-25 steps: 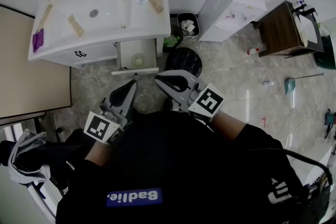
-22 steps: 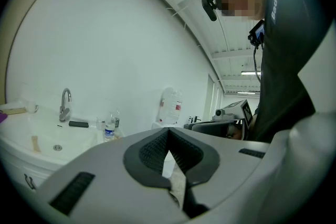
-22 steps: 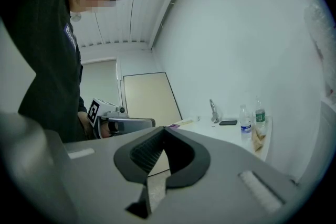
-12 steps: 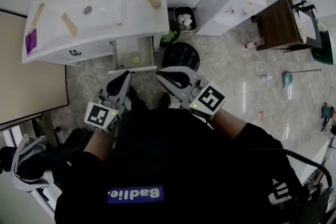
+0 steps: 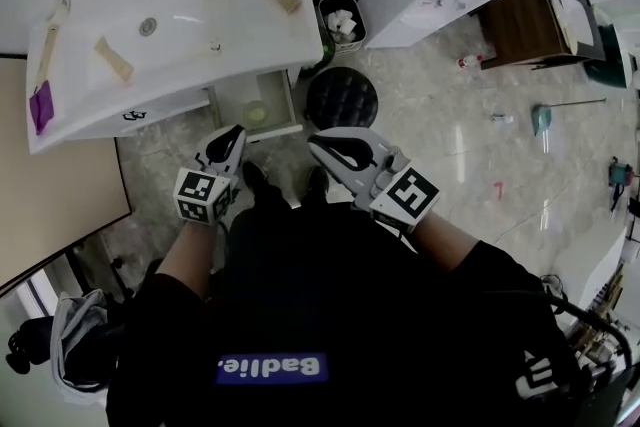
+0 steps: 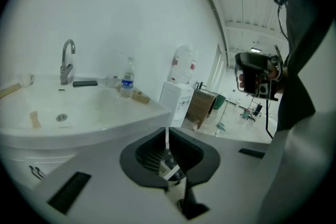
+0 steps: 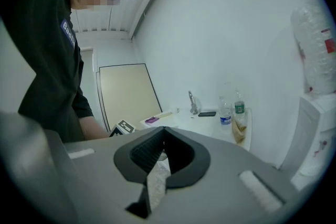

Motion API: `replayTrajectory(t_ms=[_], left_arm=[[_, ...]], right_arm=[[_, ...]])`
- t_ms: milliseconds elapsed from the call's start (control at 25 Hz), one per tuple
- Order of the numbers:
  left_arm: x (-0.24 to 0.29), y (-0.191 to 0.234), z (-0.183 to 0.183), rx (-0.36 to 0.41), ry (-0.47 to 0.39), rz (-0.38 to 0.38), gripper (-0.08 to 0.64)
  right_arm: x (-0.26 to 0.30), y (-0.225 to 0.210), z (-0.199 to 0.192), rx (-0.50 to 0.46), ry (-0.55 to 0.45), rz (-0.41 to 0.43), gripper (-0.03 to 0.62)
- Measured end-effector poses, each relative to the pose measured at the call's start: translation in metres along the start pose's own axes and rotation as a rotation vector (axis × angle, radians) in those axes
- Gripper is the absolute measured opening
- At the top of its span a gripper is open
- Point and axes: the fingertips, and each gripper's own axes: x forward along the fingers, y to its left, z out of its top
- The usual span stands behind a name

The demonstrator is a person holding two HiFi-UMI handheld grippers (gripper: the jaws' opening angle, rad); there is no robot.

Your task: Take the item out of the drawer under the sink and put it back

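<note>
**Left tool (image 5: 231,131) and right tool (image 5: 316,141) both closed, empty**

Both tools hang close to the person's body, jaws pressed together with nothing between them. Just beyond their tips the drawer (image 5: 262,131) under the sink (image 5: 150,25) stands open. A round pale item (image 5: 256,113) lies inside, touched by neither tool.

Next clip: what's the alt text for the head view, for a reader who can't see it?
Seen from above, a person holds the left hand-held gripper and right hand-held gripper, both shut and empty, short of an open drawer under a white sink. A pale round item lies in the drawer; a black stool stands beside it.
</note>
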Motion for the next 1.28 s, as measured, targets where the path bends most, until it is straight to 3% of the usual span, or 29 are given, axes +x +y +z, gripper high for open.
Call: replayTrajectory(t_ms=[360,480,600,960,1280], left_arm=[[0.051,0.044,-0.072,0.027,0.229,-0.047,0.002],[0.067,0.052,-0.092,0.037,0.309,-0.065,0.094],[0.081,0.057,-0.107,0.058,0.376,-0.068,0.106],[0.127,0.093,-0.158,0.056,0.584,0.016,0.132],[0.158,0.111,-0.194,0.099,0.724,0.046,0.132]], right_arm=[[-0.002,-0.012,-0.018,0.046,0.037,-0.123,0.002],[-0.007,-0.017,-0.027,0.063,0.051,-0.163,0.002],[-0.009,-0.020,-0.033,0.075,0.054,-0.184,0.002],[-0.020,-0.032,-0.054,0.115,0.073,-0.233,0.002],[-0.038,-0.039,-0.075,0.152,0.122,-0.281,0.002]])
